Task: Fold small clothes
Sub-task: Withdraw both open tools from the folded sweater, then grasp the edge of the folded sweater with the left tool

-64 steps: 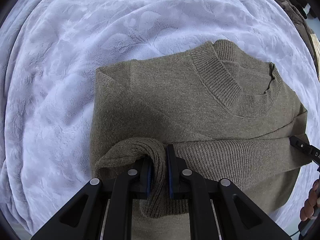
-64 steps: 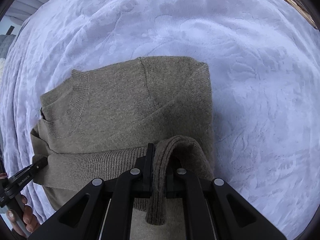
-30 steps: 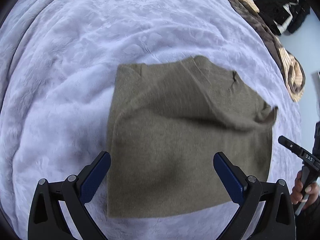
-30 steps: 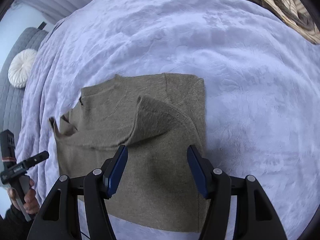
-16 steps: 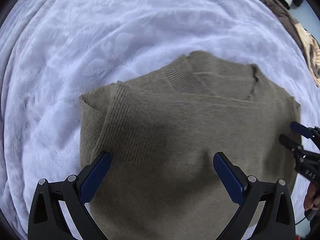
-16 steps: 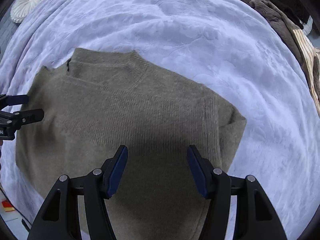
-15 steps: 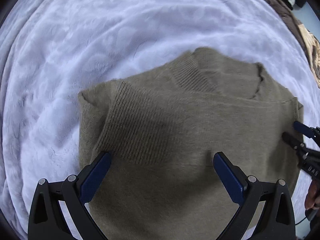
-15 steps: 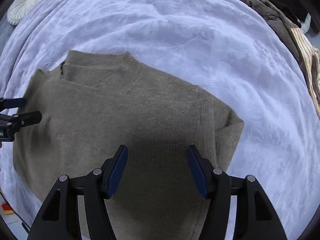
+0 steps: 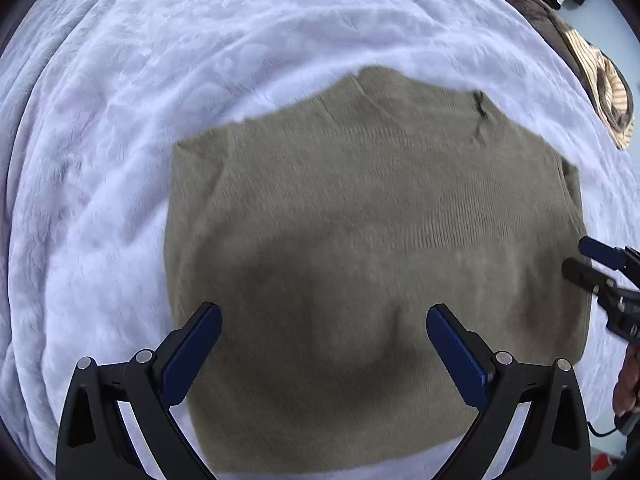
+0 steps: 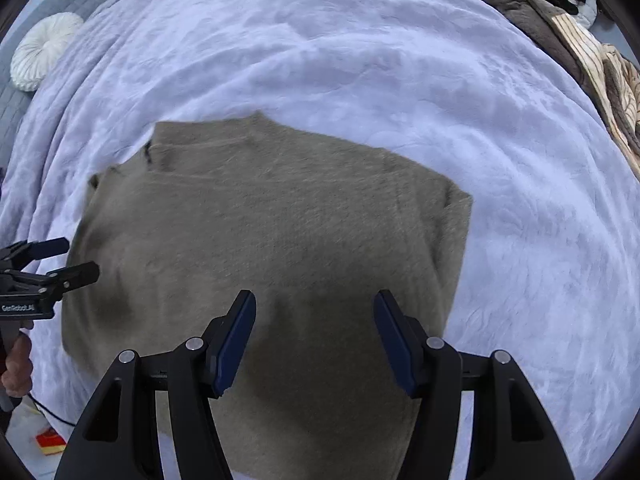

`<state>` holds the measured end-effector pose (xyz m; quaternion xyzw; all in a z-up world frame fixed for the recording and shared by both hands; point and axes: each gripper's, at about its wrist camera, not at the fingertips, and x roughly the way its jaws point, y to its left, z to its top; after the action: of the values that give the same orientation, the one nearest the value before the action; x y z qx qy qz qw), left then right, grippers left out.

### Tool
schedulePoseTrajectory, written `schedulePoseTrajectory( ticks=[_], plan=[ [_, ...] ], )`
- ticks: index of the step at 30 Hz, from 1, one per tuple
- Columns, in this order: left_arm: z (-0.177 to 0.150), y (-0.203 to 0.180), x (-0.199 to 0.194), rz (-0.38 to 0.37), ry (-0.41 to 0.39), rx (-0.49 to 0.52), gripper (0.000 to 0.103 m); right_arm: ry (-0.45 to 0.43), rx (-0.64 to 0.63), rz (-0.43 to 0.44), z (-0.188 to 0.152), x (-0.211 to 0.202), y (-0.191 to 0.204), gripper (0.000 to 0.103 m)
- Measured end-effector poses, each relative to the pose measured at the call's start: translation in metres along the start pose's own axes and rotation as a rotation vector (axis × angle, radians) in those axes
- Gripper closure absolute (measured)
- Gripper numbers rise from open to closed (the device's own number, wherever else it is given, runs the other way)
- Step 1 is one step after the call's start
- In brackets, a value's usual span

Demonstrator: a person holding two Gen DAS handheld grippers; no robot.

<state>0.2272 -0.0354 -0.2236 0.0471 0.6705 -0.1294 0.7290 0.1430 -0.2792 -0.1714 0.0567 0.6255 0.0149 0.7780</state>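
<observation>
While poised over the folded sweater (image 9: 360,240), left gripper (image 9: 324,348) and right gripper (image 10: 314,336), jaws spread, empty.

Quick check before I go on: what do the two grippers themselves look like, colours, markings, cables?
Both the left gripper and the right gripper are matte black angular frames with triangular cut-outs, silver round pivot pins and dark blue pads lining the jaws. Seen from the right camera, the left one carries white lettering on its body, and a thin black cable trails below the bare hand holding it.
</observation>
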Motion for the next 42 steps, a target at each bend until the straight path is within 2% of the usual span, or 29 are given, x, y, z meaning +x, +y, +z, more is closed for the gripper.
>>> schedulePoseTrajectory(
  ticks=[3,7,10,13,18,24,27,30,32,34,37,41,42],
  plan=[
    [-0.024,-0.007,0.012,0.021,0.038,0.024,0.000,0.058,-0.060,0.004,-0.028,0.011,0.025,0.038],
    [-0.046,0.001,0.028,0.043,0.092,0.009,0.000,0.143,-0.036,-0.009,-0.055,0.029,0.010,0.038],
    [-0.056,0.015,0.027,0.039,0.111,-0.028,0.000,0.147,0.034,0.006,-0.066,0.024,-0.018,0.038],
    [-0.070,0.029,0.025,0.022,0.135,-0.079,0.000,0.149,0.092,-0.022,-0.072,0.014,-0.041,0.038],
    [-0.114,0.052,0.004,0.021,0.106,-0.144,0.000,0.121,0.158,-0.113,-0.087,-0.013,-0.052,0.038],
    [-0.175,0.118,-0.003,-0.204,0.076,-0.414,0.000,0.066,0.186,-0.069,-0.113,-0.053,-0.034,0.038],
    [-0.189,0.139,0.006,-0.328,0.059,-0.505,0.000,0.064,0.151,-0.069,-0.124,-0.058,-0.003,0.038],
    [-0.183,0.139,0.010,-0.384,0.036,-0.467,0.000,0.073,0.126,-0.071,-0.143,-0.067,0.023,0.038],
    [-0.154,0.137,0.009,-0.405,0.032,-0.423,0.000,0.086,0.112,-0.079,-0.151,-0.070,0.035,0.038],
    [-0.142,0.132,0.018,-0.404,0.042,-0.397,0.000,0.100,0.098,-0.088,-0.153,-0.067,0.045,0.038],
    [-0.136,0.149,0.036,-0.418,0.088,-0.431,0.000,0.121,0.075,-0.102,-0.154,-0.062,0.064,0.038],
    [-0.138,0.164,0.033,-0.538,0.042,-0.464,0.001,0.127,0.039,-0.112,-0.152,-0.063,0.089,0.038],
    [-0.140,0.167,0.030,-0.570,0.022,-0.457,0.005,0.125,0.032,-0.110,-0.150,-0.063,0.094,0.038]
  ],
)
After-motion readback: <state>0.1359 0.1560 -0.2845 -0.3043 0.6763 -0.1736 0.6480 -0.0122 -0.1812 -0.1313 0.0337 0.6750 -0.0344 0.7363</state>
